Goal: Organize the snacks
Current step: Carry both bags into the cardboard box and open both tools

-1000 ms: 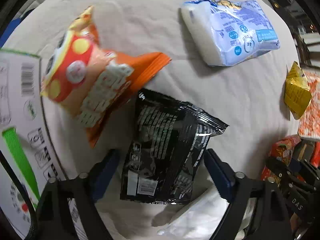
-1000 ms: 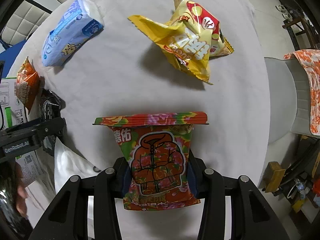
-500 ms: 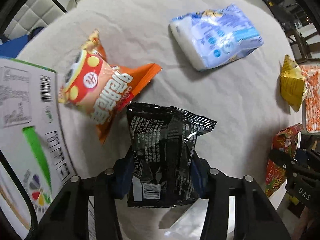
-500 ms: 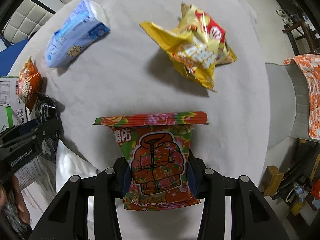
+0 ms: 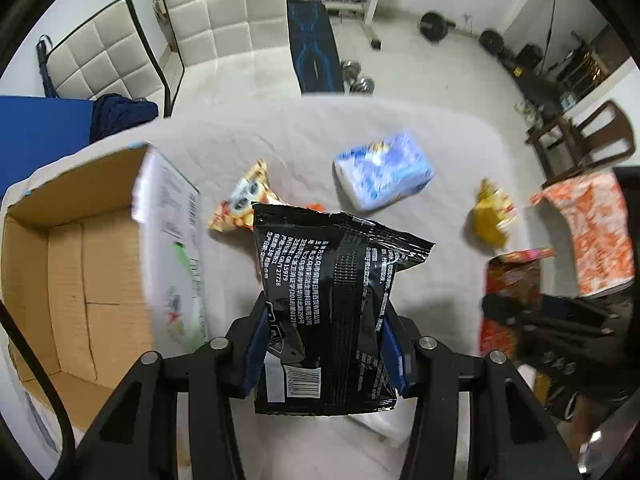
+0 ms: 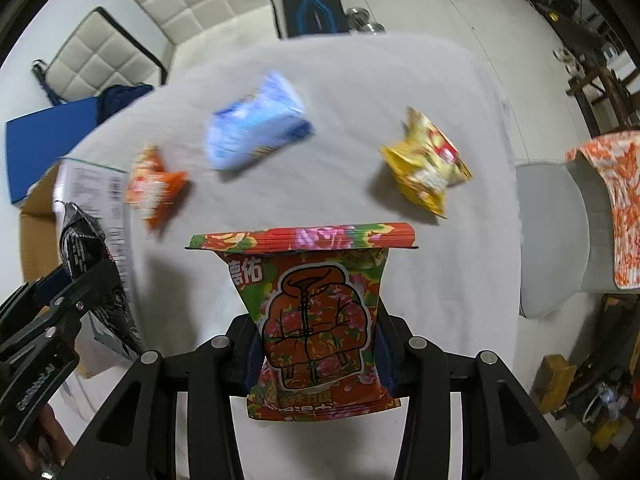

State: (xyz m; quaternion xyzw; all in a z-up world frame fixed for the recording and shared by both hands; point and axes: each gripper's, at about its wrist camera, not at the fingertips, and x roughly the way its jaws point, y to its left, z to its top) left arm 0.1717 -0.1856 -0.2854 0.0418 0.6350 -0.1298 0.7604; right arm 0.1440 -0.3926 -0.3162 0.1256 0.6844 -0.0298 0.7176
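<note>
My left gripper (image 5: 325, 344) is shut on a black snack bag (image 5: 332, 304), held up above the white-covered table (image 5: 280, 140). An open cardboard box (image 5: 72, 280) stands just to its left. My right gripper (image 6: 318, 344) is shut on a red flowered snack bag (image 6: 316, 320), also lifted off the table. On the cloth lie an orange bag (image 6: 154, 184), a blue-and-white pack (image 6: 256, 128) and a yellow bag (image 6: 428, 168). The left gripper with the black bag (image 6: 88, 256) shows at the right wrist view's left edge.
Two white padded chairs (image 5: 224, 24) stand behind the table, with a blue panel (image 5: 36, 128) at the far left. A grey seat with an orange patterned cloth (image 6: 616, 208) is at the right. Weights and a bench (image 5: 316, 52) lie on the floor beyond.
My left gripper shut on the black bag and lifted it, tilting up so the box and room came into view. My right gripper rose too, still holding the flowered bag.
</note>
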